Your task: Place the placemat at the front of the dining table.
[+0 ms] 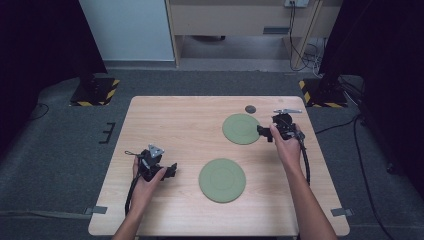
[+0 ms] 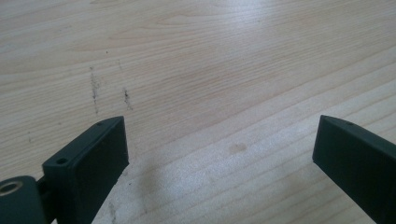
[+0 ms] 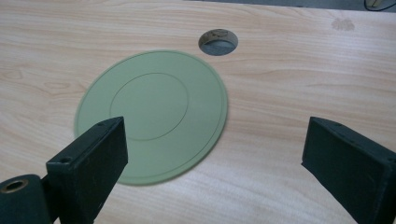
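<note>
Jaws of the right gripper [image 1: 261, 132] are spread wide beside the far green plate [image 1: 241, 128], nothing gripped. Jaws of the left gripper [image 1: 172, 170] are held open near the surface's [image 1: 190, 120] left edge.

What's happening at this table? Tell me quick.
A person works two grippers over two green discs on a wooden table. The right gripper is open beside the far disc, not gripping it. The near disc lies flat, untouched. The left gripper rests open over bare wood.

Matt green plates [image 3: 154, 116], smooth; pale wood-grain table [image 3: 289, 93], faintly scuffed.
</note>
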